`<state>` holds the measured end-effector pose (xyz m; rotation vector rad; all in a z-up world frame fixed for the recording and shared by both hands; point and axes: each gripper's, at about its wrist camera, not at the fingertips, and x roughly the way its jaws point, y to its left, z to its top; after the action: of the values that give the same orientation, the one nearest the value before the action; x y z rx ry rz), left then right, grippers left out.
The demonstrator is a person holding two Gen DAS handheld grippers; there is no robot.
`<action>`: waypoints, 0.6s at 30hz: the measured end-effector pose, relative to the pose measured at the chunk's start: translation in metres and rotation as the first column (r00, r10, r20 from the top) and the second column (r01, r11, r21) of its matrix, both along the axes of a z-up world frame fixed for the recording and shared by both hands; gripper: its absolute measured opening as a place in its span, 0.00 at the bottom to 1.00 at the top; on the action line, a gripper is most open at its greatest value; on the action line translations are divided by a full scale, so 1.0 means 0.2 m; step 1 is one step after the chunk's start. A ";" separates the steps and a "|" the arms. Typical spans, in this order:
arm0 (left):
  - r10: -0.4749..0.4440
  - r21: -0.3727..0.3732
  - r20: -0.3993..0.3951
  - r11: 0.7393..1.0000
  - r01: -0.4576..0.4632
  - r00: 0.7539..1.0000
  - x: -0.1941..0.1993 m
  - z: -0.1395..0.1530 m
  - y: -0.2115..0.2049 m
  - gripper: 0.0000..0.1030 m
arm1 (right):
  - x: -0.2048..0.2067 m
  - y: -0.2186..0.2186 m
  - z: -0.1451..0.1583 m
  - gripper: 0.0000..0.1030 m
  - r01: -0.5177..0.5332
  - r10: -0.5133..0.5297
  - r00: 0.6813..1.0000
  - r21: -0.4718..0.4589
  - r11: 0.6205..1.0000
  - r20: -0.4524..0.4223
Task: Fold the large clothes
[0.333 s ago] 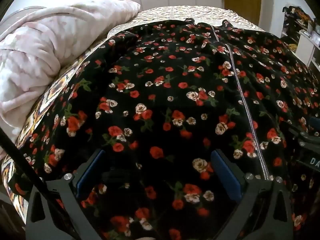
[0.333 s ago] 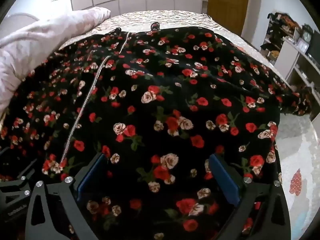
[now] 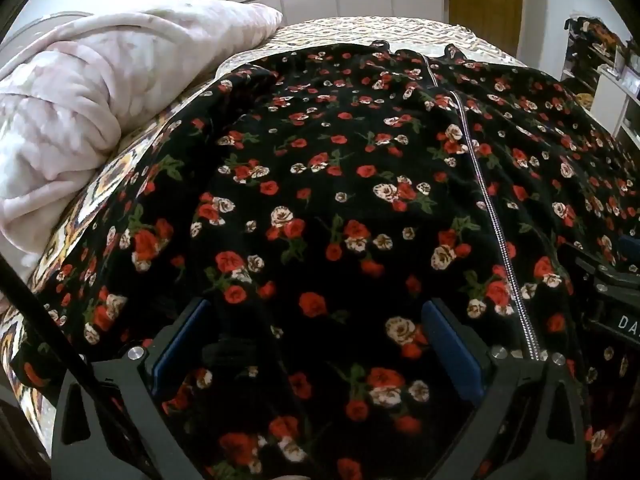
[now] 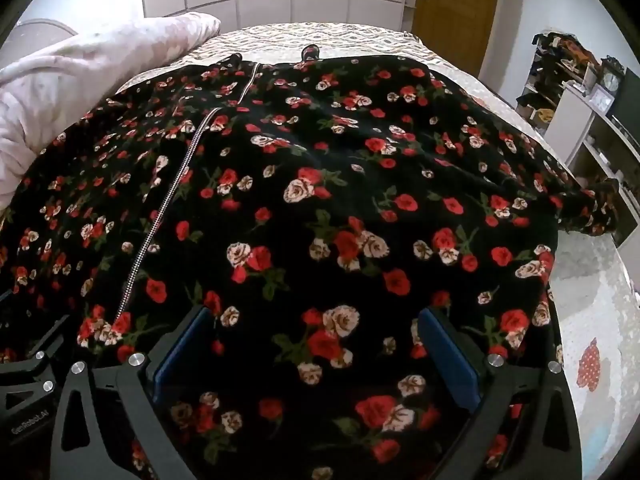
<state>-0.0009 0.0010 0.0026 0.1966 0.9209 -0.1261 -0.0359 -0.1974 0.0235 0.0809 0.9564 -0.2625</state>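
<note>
A large black garment with red and cream roses (image 3: pixel 340 200) lies spread flat on the bed, a silver zipper (image 3: pixel 492 216) running down its middle. It also fills the right wrist view (image 4: pixel 340 208), with the zipper (image 4: pixel 160 216) at the left and a sleeve (image 4: pixel 588 212) hanging off the bed's right side. My left gripper (image 3: pixel 316 320) is open, its blue pads wide apart over the garment's near hem, left of the zipper. My right gripper (image 4: pixel 316 328) is open over the near hem, right of the zipper. Neither holds fabric.
A pale pink blanket (image 3: pixel 80 120) is bunched at the bed's left side. The patterned bedspread (image 3: pixel 380 28) shows beyond the garment. Shelves with clutter (image 4: pixel 580 92) and a wooden door (image 4: pixel 452 0) stand at the right. The other gripper (image 3: pixel 612 304) shows at the right edge.
</note>
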 end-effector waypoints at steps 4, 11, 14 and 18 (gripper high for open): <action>0.000 -0.004 0.002 1.000 0.000 1.000 0.00 0.00 0.00 1.00 | 0.00 -0.02 0.00 1.00 -0.001 0.001 1.000 0.001 1.000 0.000; 0.002 -0.007 0.001 1.000 -0.002 1.000 -0.01 -0.01 0.01 1.00 | 0.00 0.03 -0.01 1.00 0.002 -0.002 1.000 -0.012 1.000 0.000; 0.001 -0.009 -0.001 1.000 -0.001 1.000 -0.01 0.00 0.02 1.00 | 0.00 0.02 -0.01 1.00 0.002 -0.002 1.000 -0.011 1.000 -0.001; 0.002 -0.002 -0.002 1.000 -0.002 1.000 0.00 0.01 0.02 1.00 | 0.01 0.01 -0.01 1.00 0.002 -0.002 1.000 -0.011 1.000 -0.002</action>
<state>-0.0008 0.0046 0.0047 0.1936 0.9233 -0.1260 -0.0344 -0.1953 0.0217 0.0716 0.9571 -0.2697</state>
